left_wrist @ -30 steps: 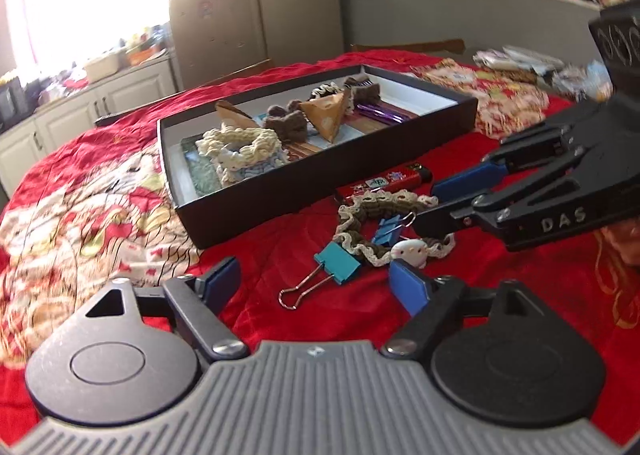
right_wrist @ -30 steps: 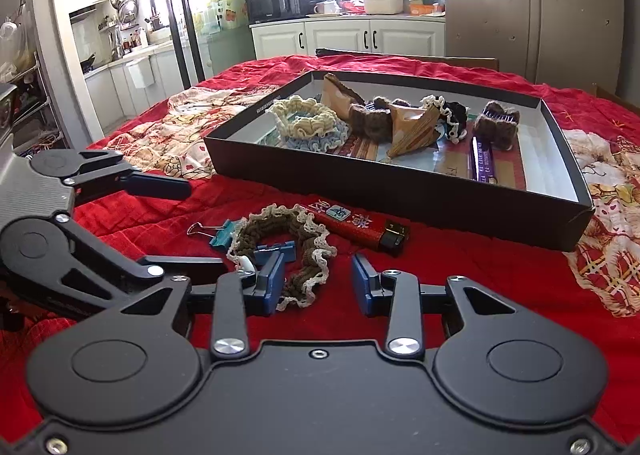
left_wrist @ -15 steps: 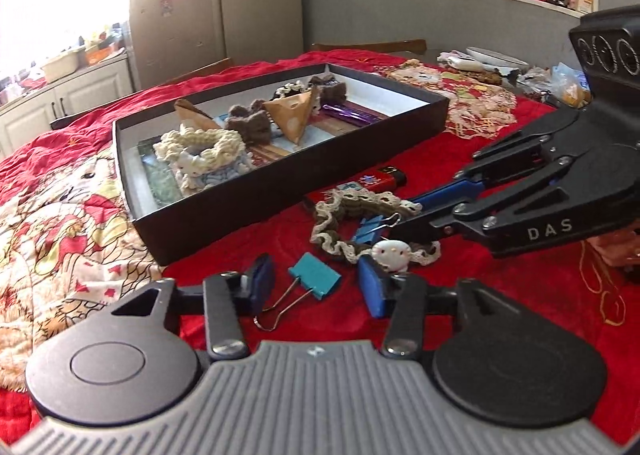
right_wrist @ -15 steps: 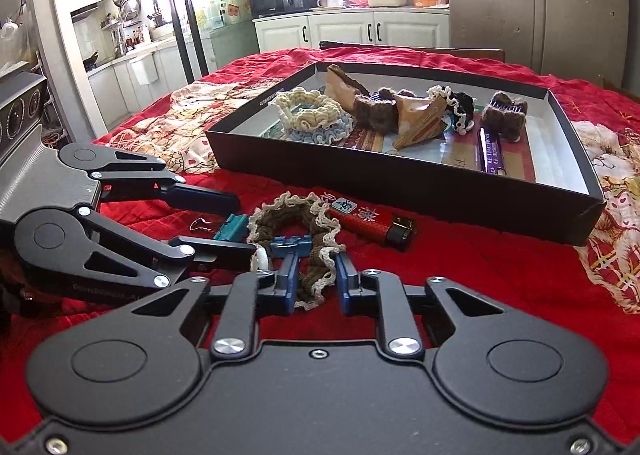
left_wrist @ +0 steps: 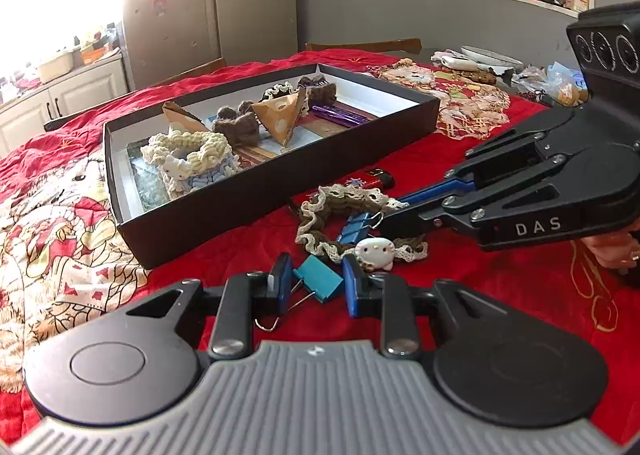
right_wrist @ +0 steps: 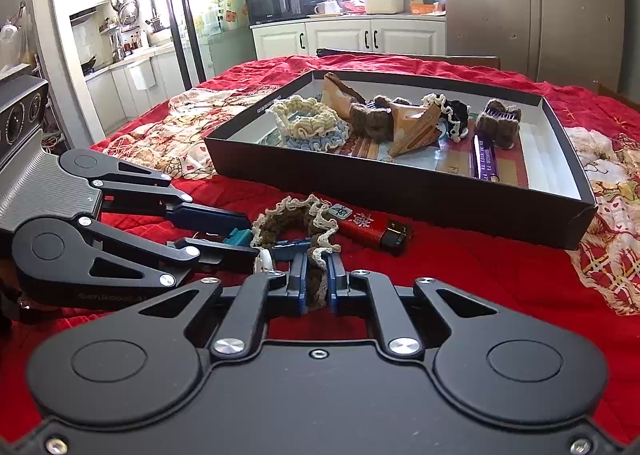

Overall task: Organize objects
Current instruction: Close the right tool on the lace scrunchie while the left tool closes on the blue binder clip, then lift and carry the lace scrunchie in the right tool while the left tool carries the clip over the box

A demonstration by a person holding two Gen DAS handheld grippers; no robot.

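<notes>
1. The left gripper (left_wrist: 314,284) has its fingers (left_wrist: 280,281) around the teal binder clip (left_wrist: 319,282), which lies on the red cloth of the table (left_wrist: 500,287) in front of the black box (left_wrist: 276,191). The fingers have just been closing and now stand narrow, with the clip's body between them. The right pad looks to be touching it, but whether both pads press I cannot tell, so finish the squeeze before lifting.
2. Grip the clip by its flat teal body, not its wire handles (left_wrist: 272,319). The wire would likely pivot and let the clip swing.
3. The right gripper (right_wrist: 318,281) has its fingers (right_wrist: 298,283) pinched nearly together on the brown hair tie with cream lace edging (right_wrist: 296,221), at the near part of its loop. The rest of the loop lies on the cloth beside the red lighter (right_wrist: 370,229).
4. A small blue binder clip (left_wrist: 358,227) sits on the hair tie, and a white cat charm (left_wrist: 374,253) rests at its edge. Lift slowly and watch whether they come along or drop off.
5. The two grippers work just beside each other. Raise them straight up first, one slightly ahead, so the arms do not knock.
6. Carry each item over the box's near wall, high enough to clear it, and aim for bare floor in the box, such as the white area at its right end (right_wrist: 548,159), away from the scrunchies (right_wrist: 310,123) already inside.
7. Lower each item before releasing, since the hair tie is limp and will flop if dropped.
</notes>
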